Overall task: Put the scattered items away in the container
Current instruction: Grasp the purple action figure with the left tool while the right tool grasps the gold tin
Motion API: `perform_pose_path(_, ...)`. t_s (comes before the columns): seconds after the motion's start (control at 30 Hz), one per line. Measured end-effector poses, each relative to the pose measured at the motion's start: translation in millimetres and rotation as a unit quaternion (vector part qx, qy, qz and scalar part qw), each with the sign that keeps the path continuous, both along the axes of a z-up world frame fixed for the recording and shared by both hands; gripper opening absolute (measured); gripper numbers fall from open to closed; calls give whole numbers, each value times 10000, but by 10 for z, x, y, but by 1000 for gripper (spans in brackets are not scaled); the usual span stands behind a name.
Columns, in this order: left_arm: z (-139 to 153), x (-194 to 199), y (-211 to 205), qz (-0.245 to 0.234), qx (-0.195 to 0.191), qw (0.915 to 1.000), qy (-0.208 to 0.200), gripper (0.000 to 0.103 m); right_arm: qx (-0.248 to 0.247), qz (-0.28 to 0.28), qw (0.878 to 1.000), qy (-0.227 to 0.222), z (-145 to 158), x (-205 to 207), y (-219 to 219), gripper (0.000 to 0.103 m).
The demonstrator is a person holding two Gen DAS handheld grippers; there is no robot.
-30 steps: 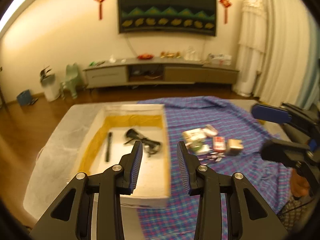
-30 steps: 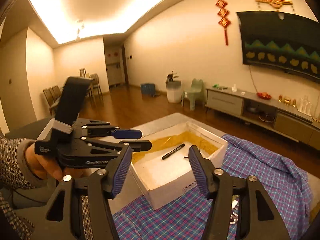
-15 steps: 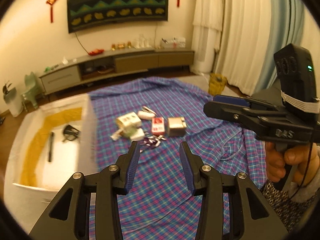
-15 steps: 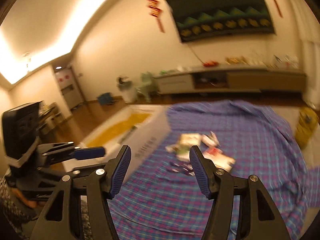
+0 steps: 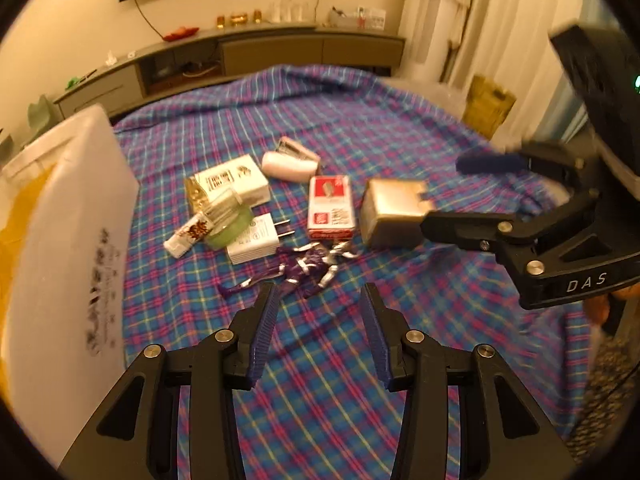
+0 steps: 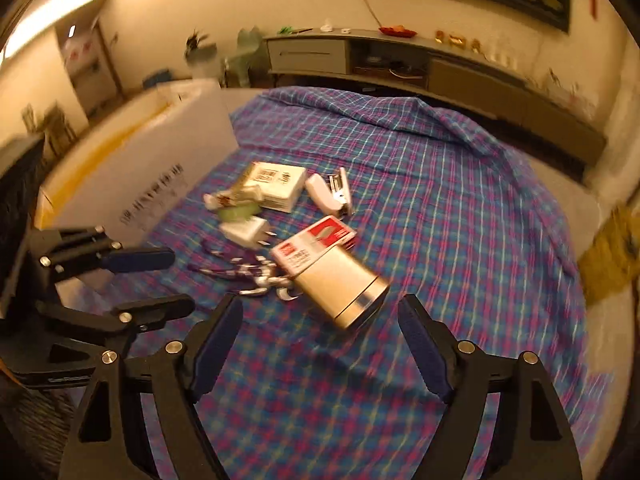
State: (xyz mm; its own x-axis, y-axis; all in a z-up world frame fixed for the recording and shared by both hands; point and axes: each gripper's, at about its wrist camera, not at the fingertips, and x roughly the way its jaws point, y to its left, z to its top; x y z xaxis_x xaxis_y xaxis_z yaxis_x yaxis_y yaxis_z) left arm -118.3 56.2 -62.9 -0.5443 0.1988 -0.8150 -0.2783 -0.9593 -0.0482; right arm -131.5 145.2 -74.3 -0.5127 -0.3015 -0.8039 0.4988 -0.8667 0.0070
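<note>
A pile of small items lies on the plaid cloth: a purple and silver figure (image 5: 300, 270), a white charger (image 5: 256, 236), a red and white box (image 5: 330, 206), a gold metal box (image 5: 390, 216) (image 6: 340, 284), a white stapler (image 5: 290, 160) and a white carton (image 5: 232, 180). The white container box (image 5: 68, 220) (image 6: 152, 168) stands left of them. My left gripper (image 5: 318, 300) hovers just short of the figure, its jaws opening with nothing between them. My right gripper (image 6: 320, 312) (image 5: 452, 192) is opening wide just short of the gold box and touches nothing.
A green jar (image 5: 228, 216) and a small tube (image 5: 188, 234) lie by the charger. The plaid cloth (image 5: 320, 380) covers the surface between me and the pile. A TV cabinet (image 5: 280, 48) runs along the far wall, with curtains (image 5: 480, 20) at the right.
Both grippers have dropped and swung from the container box toward the pile, which now looks much closer. The right jaws have spread much wider. The left jaws have widened a little.
</note>
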Motion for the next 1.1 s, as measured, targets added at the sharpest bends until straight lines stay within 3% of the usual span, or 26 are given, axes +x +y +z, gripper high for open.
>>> perform_pose_path(0.13, -256, -185, 35, -145, -252, 9996, -55, 45, 432, 198, 9988, 140, -230, -224, -67, 81)
perform_pose_path(0.23, -346, -209, 51, -234, -381, 9989, 149, 49, 273, 281, 9991, 130, -343, -279, -21, 80)
perform_pose_path(0.3, -328, -218, 109, -394, -390, 9985, 3, 47, 186, 324, 9993, -33, -393, -285, 4, 69)
perform_pose_path(0.33, -295, -206, 125, -528, -202, 9983, -119, 43, 105, 323, 9993, -182, -421, -289, 39, 59)
perform_pose_path(0.37, -248, -183, 133, -608, -33, 9980, -149, 38, 44, 261, 9992, -307, -442, -312, 71, 56)
perform_pose_path(0.53, -104, -149, 56, -495, 204, 9985, 96, 38, -269, 37, 9972, -691, -421, -362, 199, 56)
perform_pose_path(0.63, -164, -205, -4, -360, 213, 9990, 131, 51, -386, -44, 9961, -797, -417, -361, 228, 56)
perform_pose_path(0.8, -406, -264, 77, -485, 114, 9984, -256, 57, -480, -124, 9955, -806, -429, -350, 237, 56)
perform_pose_path(0.9, -366, -217, 144, -576, 136, 9980, -238, 43, -559, -205, 9946, -855, -431, -366, 262, 56)
perform_pose_path(1.1, -341, -160, 200, -472, 192, 9984, -248, 41, -678, -281, 9939, -825, -334, -361, 297, 53)
